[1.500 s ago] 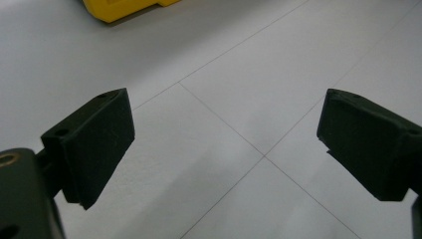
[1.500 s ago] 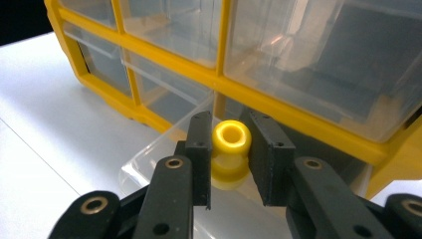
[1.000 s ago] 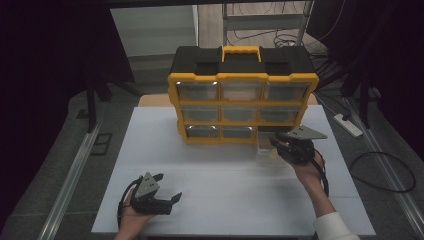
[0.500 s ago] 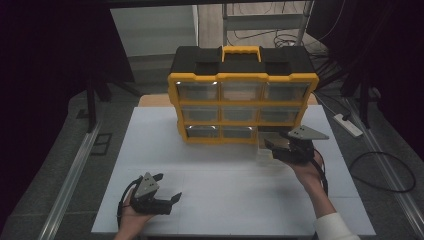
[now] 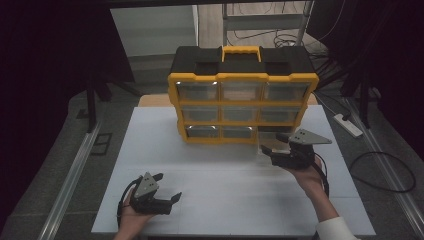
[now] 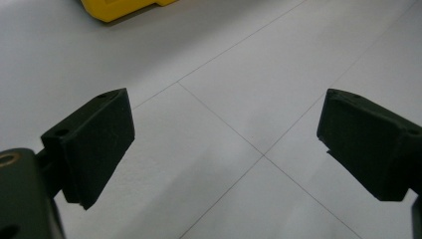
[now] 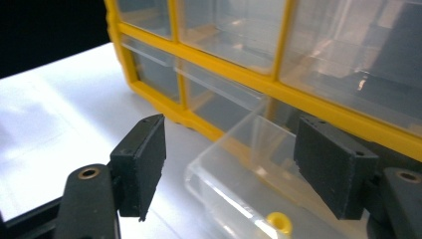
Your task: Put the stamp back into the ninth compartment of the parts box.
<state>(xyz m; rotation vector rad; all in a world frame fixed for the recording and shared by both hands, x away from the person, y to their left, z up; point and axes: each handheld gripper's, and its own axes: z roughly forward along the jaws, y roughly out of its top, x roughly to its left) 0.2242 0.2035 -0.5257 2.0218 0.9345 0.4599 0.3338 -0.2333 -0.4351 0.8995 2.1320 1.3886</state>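
Now | clear plastic drawer (image 7: 249,174) pulled out of yellow organizer (image 5: 243,107), bottom-right slot, resting on table (image 5: 210,170) | light, rigid, slick; grip front wall | right gripper (image 7: 229,164) just opened, straddling drawer, not pinching | left gripper (image 6: 224,144) spread, idle

A lab-like recording space: white table (image 5: 165,150), dark curtains (image 5: 50,50), floor cables (image 5: 385,170), power strip (image 5: 348,125).

- Our left gripper (image 5: 167,196) is black, with square matte pads (image 6: 94,144), a brass-ringed screw and a grey three-cornered top plate.
- Our right gripper (image 5: 272,143) looks alike, trailing a black cable.
- A white sleeve (image 5: 337,229), probably a cuff.
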